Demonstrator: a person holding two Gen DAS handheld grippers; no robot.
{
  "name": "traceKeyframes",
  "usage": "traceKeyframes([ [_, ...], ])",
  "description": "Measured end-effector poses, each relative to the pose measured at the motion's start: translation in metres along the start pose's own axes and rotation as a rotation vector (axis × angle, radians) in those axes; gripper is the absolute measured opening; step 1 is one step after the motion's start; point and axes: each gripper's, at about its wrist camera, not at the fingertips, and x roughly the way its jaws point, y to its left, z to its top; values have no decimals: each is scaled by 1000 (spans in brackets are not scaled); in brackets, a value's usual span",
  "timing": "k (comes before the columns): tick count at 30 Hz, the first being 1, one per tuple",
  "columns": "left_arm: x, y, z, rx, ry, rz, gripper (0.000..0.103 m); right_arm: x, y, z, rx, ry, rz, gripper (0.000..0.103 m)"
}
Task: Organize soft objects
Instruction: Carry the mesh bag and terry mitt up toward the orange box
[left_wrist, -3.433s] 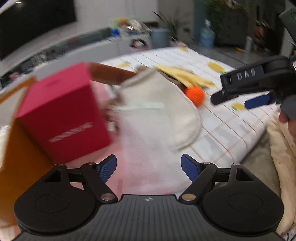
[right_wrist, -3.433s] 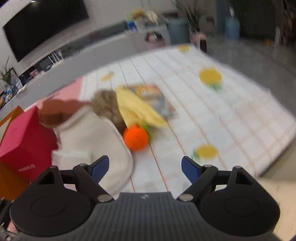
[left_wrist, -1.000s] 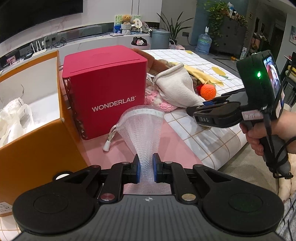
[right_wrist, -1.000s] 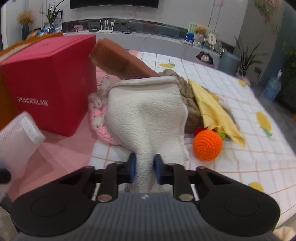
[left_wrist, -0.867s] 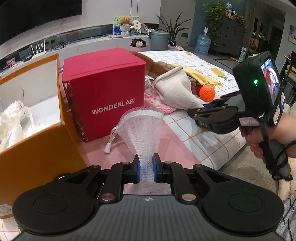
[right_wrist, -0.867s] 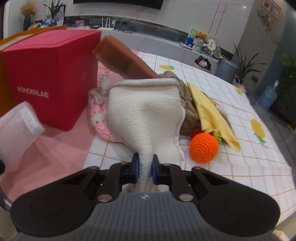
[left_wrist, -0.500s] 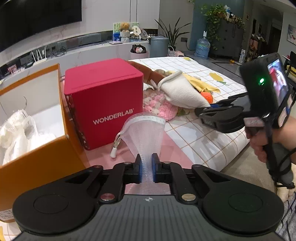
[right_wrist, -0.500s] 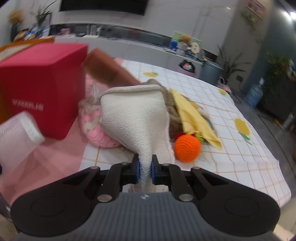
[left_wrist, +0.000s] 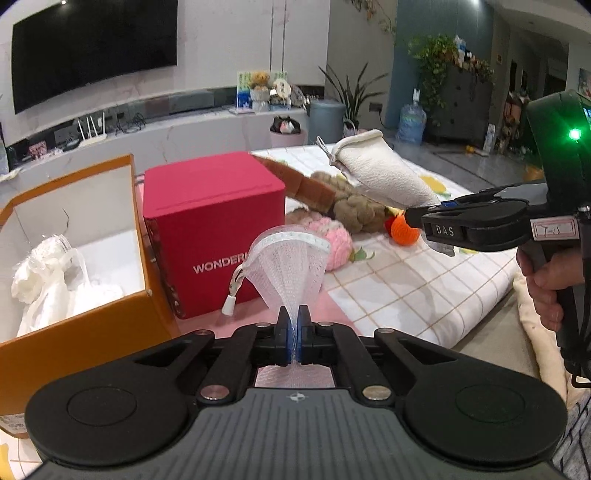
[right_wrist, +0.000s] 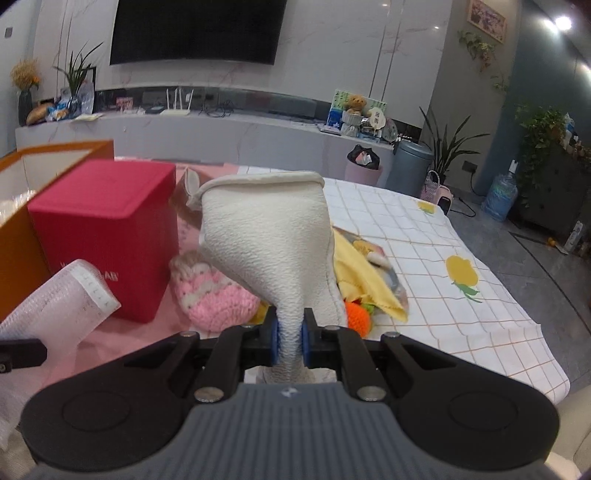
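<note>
White mesh bag (left_wrist: 291, 258) is clenched in your left hand-held gripper (left_wrist: 293, 341), lifted near the red box (left_wrist: 210, 221); your right hand-held gripper (right_wrist: 290, 341) grips the cream pouch (right_wrist: 269, 236). Thin mesh may slip out if swung.

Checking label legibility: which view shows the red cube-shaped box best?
The left wrist view: the red cube-shaped box shows its top, front and most of its white lettering, partly behind a white mesh pouch. The right wrist view shows it blurred, lettering largely hidden.
</note>
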Motion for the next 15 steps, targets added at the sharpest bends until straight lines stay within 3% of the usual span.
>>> traceKeyframes([
  [15,-45,-11,31,52,-154,30,2,-50,1,18,-48,-169,21,10],
])
